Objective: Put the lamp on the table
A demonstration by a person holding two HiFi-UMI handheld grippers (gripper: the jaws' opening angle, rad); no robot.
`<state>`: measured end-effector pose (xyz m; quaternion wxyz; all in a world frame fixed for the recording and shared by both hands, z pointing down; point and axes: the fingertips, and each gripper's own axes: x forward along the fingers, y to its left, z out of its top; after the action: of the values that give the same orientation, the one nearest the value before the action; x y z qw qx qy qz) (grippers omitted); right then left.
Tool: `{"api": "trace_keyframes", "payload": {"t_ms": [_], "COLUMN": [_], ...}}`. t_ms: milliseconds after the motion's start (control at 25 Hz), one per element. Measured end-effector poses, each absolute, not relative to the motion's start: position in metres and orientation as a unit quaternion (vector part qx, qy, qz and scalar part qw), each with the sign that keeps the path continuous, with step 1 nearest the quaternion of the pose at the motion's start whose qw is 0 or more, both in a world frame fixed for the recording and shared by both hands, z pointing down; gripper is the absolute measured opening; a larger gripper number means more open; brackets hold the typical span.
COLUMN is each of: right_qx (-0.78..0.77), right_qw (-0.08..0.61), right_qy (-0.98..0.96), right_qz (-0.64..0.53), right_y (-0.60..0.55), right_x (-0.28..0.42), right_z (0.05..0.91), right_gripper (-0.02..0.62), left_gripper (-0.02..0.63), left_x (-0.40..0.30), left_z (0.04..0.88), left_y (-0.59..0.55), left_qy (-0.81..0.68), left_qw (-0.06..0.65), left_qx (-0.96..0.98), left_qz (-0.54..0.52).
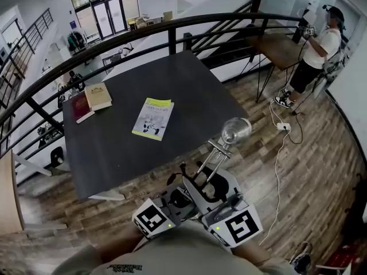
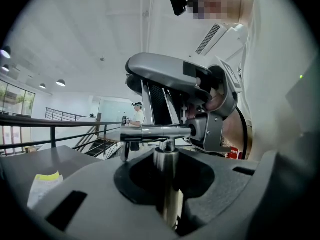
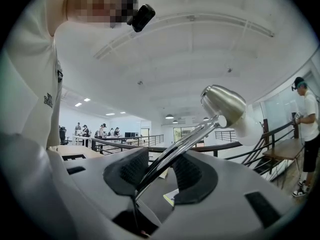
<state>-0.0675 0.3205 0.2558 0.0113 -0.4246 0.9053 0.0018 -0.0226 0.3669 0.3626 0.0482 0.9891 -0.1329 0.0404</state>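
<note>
Chrome lamp (image 1: 235, 132) off the dark table (image 1: 114, 153), in the air just beside its near edge, above the wood floor (image 1: 298, 171). Left claw (image 1: 184, 177) clamped on the lamp's upright post (image 2: 167, 159). Right claw (image 1: 221, 181) wide, slanted arm (image 3: 185, 145) between its pads, no firm pinch.

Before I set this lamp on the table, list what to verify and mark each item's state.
1. Left gripper closed on the lamp's chrome post: ok.
2. Right gripper clamped on the lamp arm: not ok, a gap shows beside one pad.
3. Bare spot on the dark table: ok, toward the near edge.
4. Yellow booklet and two books out of the way: ok, they lie farther back.
5. Lamp base: cannot tell, hidden behind the grippers.
</note>
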Motion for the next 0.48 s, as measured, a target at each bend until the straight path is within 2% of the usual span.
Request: {"api": "trace_keyframes", "payload": {"t_ms": [480], "right_qx": [-0.42], "right_qw": [0.031], "right_qy": [0.907], "right_qz": [0.019], "right_y": [0.312], "right_x": [-0.035], "right_z": [0.25], "right_gripper": [0.155], "left_gripper": [0.067], "left_x": [0.008], "left_z": [0.36], "left_y": [0.355], "left_qy": [-0.139], "left_qw": [0.039], "left_qx": [0.989], "left_qz": [0.041]}}
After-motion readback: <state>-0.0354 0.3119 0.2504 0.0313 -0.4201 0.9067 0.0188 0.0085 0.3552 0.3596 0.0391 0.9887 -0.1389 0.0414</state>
